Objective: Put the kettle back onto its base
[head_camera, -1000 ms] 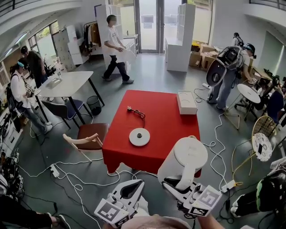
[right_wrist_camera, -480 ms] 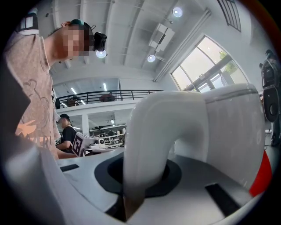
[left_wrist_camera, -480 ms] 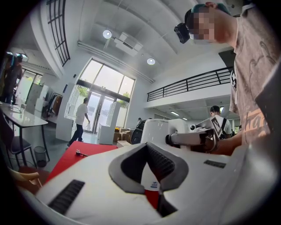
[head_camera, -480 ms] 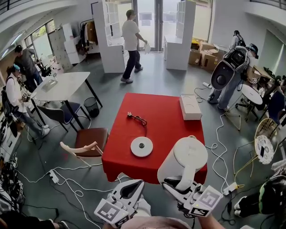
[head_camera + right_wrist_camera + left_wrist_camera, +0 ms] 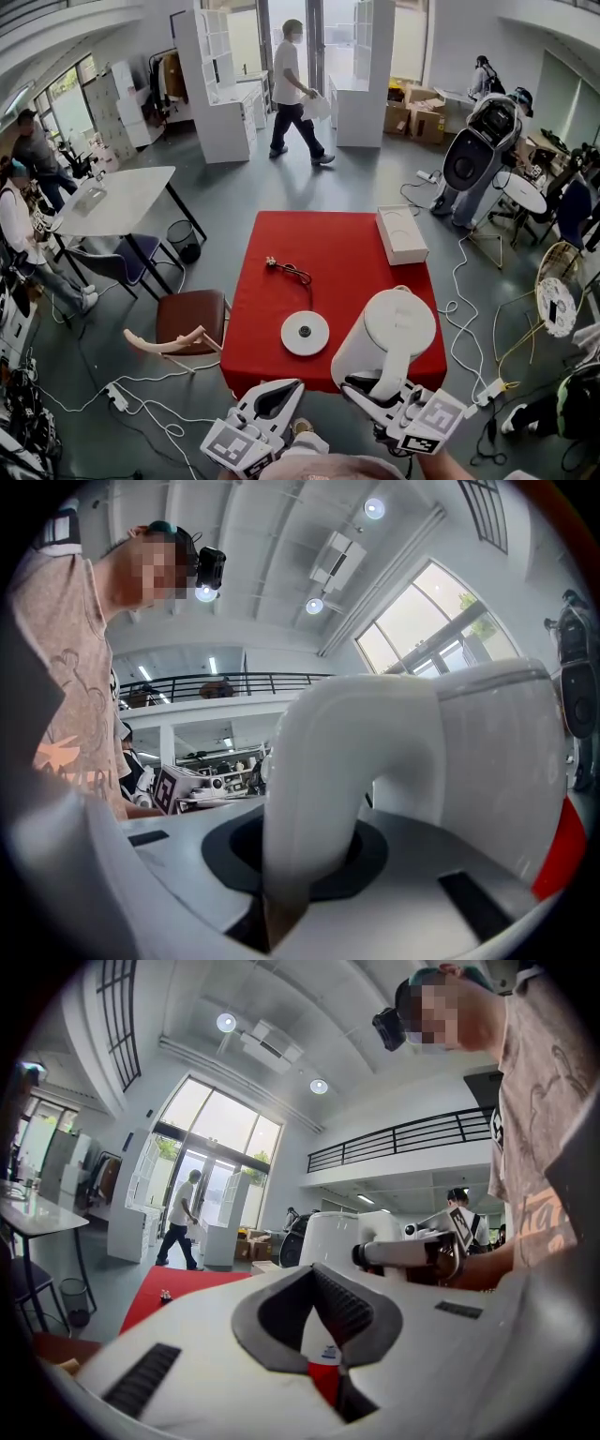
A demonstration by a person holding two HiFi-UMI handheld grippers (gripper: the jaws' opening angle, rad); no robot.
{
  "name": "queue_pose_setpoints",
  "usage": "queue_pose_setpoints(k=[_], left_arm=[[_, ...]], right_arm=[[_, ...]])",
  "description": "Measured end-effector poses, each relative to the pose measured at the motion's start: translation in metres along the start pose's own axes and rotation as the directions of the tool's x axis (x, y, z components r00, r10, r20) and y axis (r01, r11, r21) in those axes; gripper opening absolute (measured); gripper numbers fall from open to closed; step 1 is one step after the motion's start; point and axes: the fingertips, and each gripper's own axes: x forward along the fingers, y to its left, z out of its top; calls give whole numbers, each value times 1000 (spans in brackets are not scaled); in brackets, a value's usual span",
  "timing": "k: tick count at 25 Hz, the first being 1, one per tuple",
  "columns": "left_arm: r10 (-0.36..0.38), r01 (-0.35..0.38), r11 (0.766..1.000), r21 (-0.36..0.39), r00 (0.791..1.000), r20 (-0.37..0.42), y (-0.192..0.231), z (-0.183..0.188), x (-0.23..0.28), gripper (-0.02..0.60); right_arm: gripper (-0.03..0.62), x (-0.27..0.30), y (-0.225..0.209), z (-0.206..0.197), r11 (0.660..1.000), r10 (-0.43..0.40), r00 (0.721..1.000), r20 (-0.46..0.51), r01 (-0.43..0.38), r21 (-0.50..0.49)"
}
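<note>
A white table (image 5: 122, 192) stands at the left on the grey floor (image 5: 234, 183), with a brown chair (image 5: 187, 314) at the left edge of the red table (image 5: 347, 253). The left gripper (image 5: 281, 389) has its jaw tips together and holds nothing. A plug and cord (image 5: 286, 270) lie mid-table, and the round kettle base (image 5: 306, 333) sits by the near edge. The right gripper (image 5: 373, 386) is clamped on the handle of the white kettle (image 5: 394, 333), which is held above the near right corner, clear of the kettle base. A white box (image 5: 401, 234) lies at the far right corner. Cables (image 5: 464, 309) trail across the floor at the right.

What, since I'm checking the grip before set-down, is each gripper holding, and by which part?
The right gripper holds the white kettle by its handle, jaws clamped round it. The left gripper holds nothing.
</note>
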Motion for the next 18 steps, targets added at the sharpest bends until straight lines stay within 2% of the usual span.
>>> queue_pose_setpoints(k=[8,11,18], left_arm=[[-84,82,996,-45,995,-49,32,5,20,-2],[-89,89,996,-5,996,-14,49,5,30,-2],[-73,72,997,-21,997,-19,64,5,49,-2]], right_arm=[[67,30,-28,9,997,-72,997,32,72,4],[67,37,-41,11,996,-87,996,34,87,8],[67,41,-65,14,997,-72,997,14,72,1]])
